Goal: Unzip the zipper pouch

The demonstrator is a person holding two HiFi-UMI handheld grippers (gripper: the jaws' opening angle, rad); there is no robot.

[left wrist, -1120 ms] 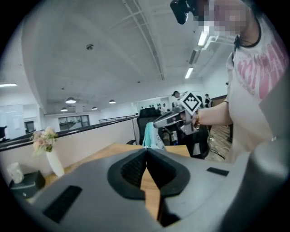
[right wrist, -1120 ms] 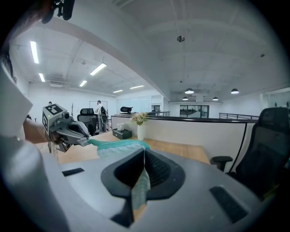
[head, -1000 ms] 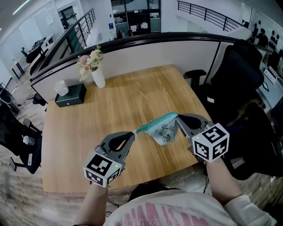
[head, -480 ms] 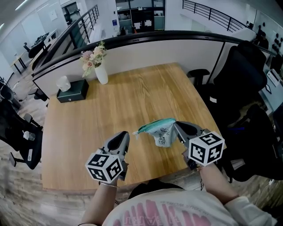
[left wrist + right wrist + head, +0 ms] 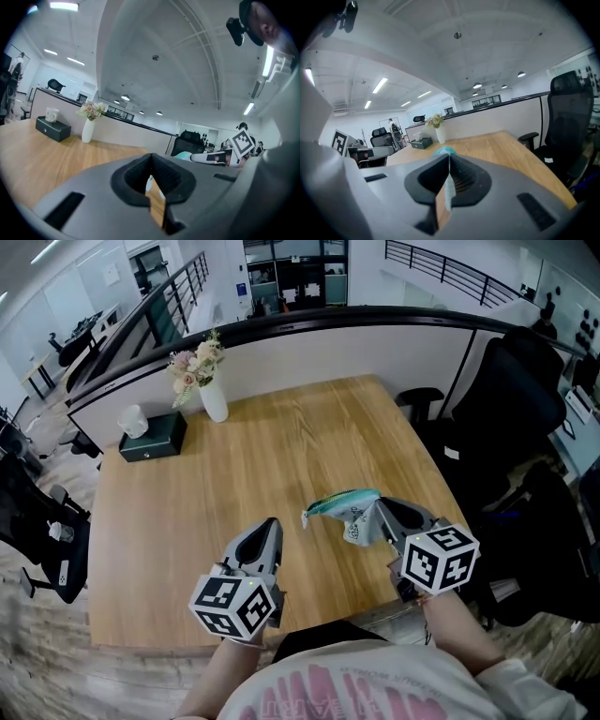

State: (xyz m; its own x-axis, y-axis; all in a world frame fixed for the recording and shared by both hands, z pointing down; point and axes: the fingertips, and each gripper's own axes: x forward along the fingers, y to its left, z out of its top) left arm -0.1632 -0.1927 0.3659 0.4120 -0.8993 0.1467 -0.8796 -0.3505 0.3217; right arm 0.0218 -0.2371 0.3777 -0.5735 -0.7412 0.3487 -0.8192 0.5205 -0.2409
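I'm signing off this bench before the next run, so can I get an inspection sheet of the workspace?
Surface: wooden table, bare across the middle.
Job's things: teal zipper pouch, hanging from the right gripper near the front edge; whether the zip is open is unclear.
Clutter: white vase of flowers and black tissue box at the far left corner.
Grippers: right gripper shut on the pouch's end; left gripper jaws together, nothing between them, apart from the pouch.
Cables: nothing seen.
Surroundings: white partition behind the table; black office chair at its right.
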